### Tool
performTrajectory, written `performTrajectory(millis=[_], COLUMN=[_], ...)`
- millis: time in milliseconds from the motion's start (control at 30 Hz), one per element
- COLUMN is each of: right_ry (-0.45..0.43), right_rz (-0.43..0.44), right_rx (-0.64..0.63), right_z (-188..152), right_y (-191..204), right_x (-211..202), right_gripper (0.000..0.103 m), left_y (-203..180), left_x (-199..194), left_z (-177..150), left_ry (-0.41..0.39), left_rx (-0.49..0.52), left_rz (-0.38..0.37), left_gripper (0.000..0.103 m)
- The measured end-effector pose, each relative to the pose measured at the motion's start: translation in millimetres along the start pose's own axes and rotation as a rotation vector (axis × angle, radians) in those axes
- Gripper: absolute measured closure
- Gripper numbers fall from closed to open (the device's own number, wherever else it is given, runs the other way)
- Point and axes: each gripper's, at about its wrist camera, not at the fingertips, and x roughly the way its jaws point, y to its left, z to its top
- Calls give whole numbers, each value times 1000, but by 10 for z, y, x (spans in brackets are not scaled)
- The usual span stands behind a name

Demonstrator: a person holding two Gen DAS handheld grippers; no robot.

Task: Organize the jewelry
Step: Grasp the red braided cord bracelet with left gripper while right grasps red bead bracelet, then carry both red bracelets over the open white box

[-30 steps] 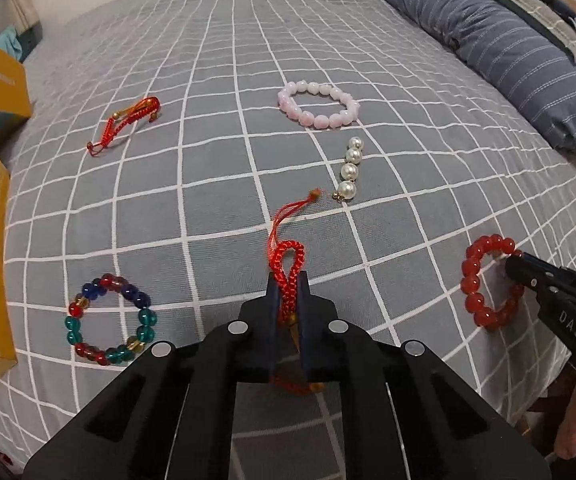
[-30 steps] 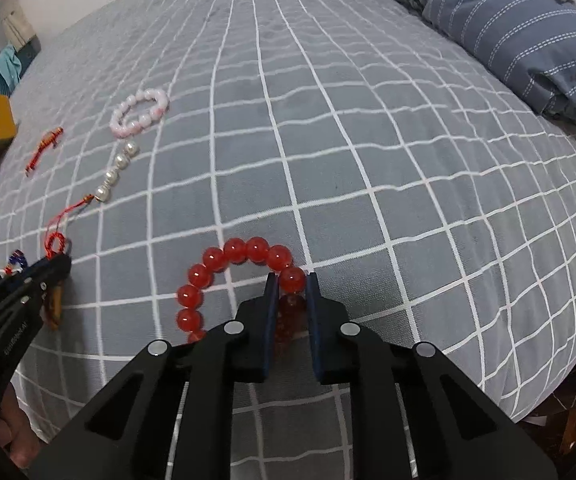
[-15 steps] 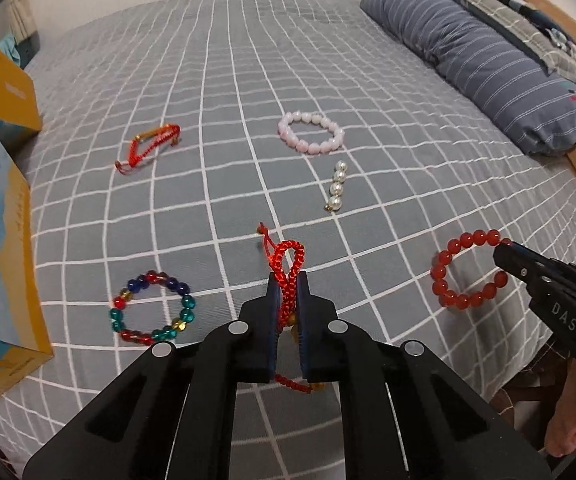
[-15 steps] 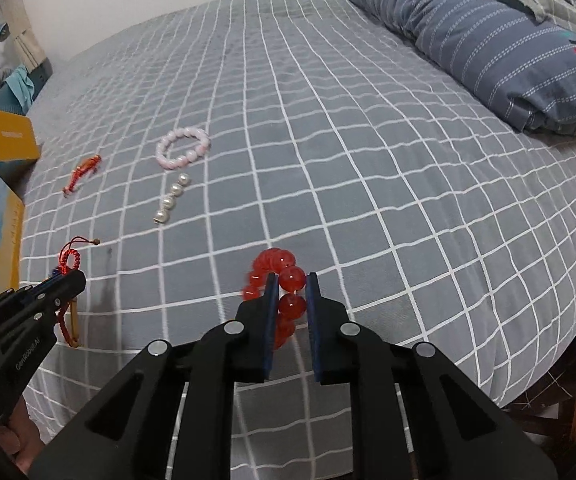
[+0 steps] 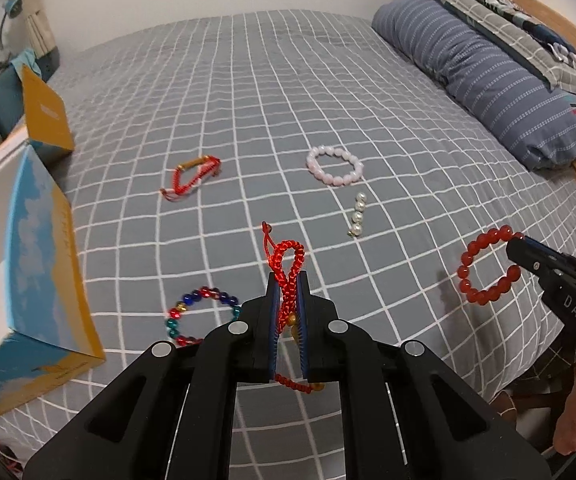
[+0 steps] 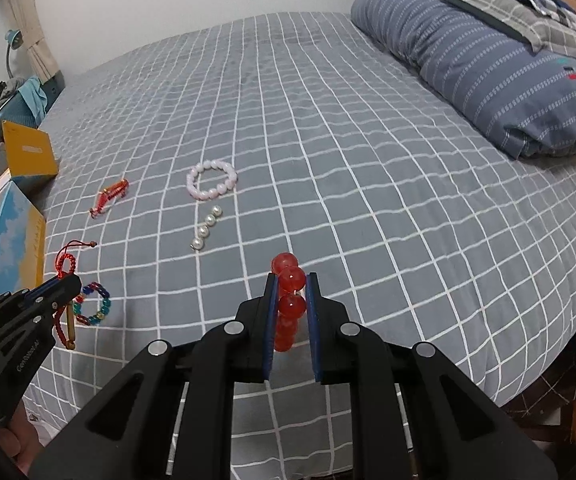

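My left gripper point(image 5: 287, 278) is shut on a red braided cord bracelet point(image 5: 288, 264), lifted clear of the bed; the same gripper point(image 6: 73, 280) shows at the left of the right wrist view. My right gripper point(image 6: 291, 278) is shut on a red bead bracelet point(image 6: 290, 280), which hangs in the air point(image 5: 488, 268). On the grey checked bedspread point(image 5: 248, 100) lie a multicoloured bead bracelet point(image 5: 192, 312), a second red cord bracelet point(image 5: 192, 174), a pink bead bracelet point(image 5: 335, 166) and a short pearl strand point(image 5: 358, 216).
An open blue-and-yellow box point(image 5: 28, 280) with a raised lid point(image 5: 44, 112) stands at the bed's left edge. A striped blue pillow point(image 5: 488, 76) lies at the right by the wooden headboard. The bed's near edge drops off just below both grippers.
Both grippers have risen from the bed, each carrying its bracelet, so the bedspread and the jewelry on it look smaller and the box has come further into view.
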Motion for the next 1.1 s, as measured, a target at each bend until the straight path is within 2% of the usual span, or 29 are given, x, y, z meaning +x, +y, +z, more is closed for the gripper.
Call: performTrajectory(millis=[233,500,833,1100], right_ry=[-42,-83,-108,-147], right_rz=[11,29,93,179], right_rx=[-17,-69,-152,-236], right_z=[139,279,403,440], right_y=[225,692,1496,2269], right_x=[-144,-287,-373,-544], right_gripper=[90,90,90,90], left_y=[192,594,1429,2153], left_x=[-168,-398,-743,-1023], left_z=[84,176,182,90], left_ry=[-28,-63,-95,-113], left_rx=[-7,-49,-151,-242], left_rz=[21,33,103,161], left_gripper=[96,96,96,96])
